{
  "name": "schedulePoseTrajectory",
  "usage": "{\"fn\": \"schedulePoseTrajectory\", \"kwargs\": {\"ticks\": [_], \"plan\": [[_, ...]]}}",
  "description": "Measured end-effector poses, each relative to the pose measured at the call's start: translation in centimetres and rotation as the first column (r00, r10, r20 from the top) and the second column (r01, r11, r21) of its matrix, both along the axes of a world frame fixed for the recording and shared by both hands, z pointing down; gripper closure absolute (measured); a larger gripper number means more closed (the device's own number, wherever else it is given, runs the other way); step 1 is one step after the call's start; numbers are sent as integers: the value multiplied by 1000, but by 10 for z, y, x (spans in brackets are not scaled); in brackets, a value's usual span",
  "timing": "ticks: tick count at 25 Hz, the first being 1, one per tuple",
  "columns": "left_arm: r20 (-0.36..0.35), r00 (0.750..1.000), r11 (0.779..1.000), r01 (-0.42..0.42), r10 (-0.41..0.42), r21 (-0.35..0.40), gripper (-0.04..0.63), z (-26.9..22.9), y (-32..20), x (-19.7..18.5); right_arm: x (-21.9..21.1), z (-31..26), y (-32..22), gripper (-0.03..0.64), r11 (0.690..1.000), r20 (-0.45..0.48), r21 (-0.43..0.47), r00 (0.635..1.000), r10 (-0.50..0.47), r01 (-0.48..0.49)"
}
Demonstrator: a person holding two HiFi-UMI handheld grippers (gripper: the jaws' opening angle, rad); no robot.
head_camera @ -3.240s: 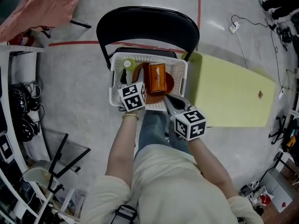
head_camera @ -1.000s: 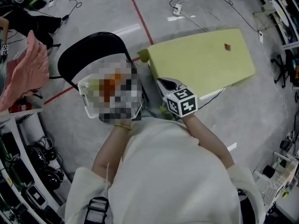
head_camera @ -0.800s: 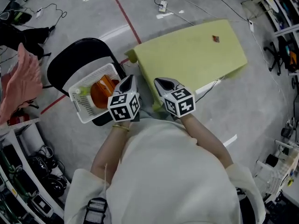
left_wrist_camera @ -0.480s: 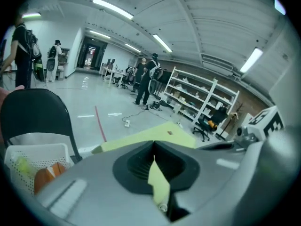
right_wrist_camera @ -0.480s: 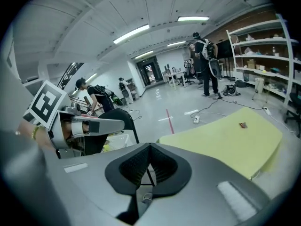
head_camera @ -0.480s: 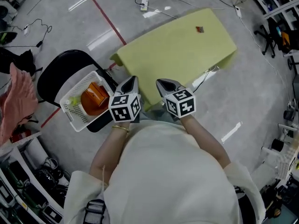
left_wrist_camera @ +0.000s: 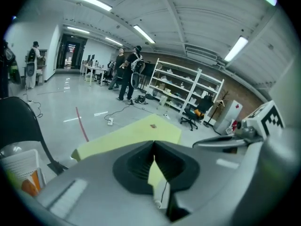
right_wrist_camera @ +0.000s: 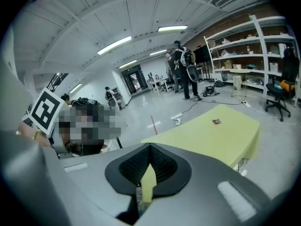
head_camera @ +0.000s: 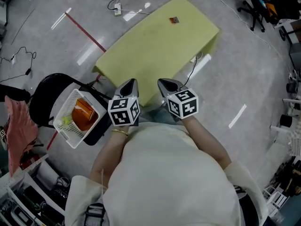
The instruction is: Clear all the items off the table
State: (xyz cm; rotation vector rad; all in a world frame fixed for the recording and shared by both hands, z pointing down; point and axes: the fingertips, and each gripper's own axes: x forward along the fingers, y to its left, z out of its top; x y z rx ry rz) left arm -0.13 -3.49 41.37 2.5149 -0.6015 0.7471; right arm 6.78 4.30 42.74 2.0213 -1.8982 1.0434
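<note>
The person stands at the near end of the yellow-green bench (head_camera: 155,46), with both grippers held out in front of the body and aimed along the bench top. The left gripper (head_camera: 132,81) has its fingers pressed together with nothing between them. The right gripper (head_camera: 161,82) is the same, closed and empty. I think they are kept closed simply because there is nothing to carry at this moment, and they must open before any grasp.

On the bench only one thing shows, a small reddish item (head_camera: 174,20) lying near the far end, well apart from both grippers. It is too small to say what it is; perhaps a little wrapped packet.

At the person's left a white basket (head_camera: 60,126) sits on the seat of a black chair (head_camera: 40,93), near the near corner of the bench. It holds an orange object (head_camera: 83,118) and something pale green (head_camera: 66,120). It seems the basket is where the cleared things go, and the chair keeps it close and at a handy height.

By my judgement the task is nearly done. The next move calls for going along the bench to the far end, because the item lies far from here. As it looks low and flat, the fingers should come down close to the surface, or it may slide away instead of being pinched.
</note>
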Motion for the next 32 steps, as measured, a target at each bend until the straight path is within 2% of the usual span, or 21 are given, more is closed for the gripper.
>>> {"fn": "schedulePoseTrajectory", "kwargs": {"ticks": [5, 15, 24, 32], "plan": [[17, 998, 997, -68, 67, 22, 584, 6, 27, 52, 49, -2, 36, 618, 997, -9, 12, 997, 71, -71], [25, 995, 995, -99, 99, 15, 584, 15, 71, 133, 138, 2, 103, 618, 984, -19, 9, 984, 177, -177], [19, 991, 991, -131, 131, -11, 584, 16, 95, 180, 192, -1, 155, 618, 954, -26, 19, 954, 299, -299], [18, 982, 982, -187, 187, -10, 584, 14, 102, 201, 206, -1, 178, 618, 924, -19, 28, 924, 382, -382]]}}
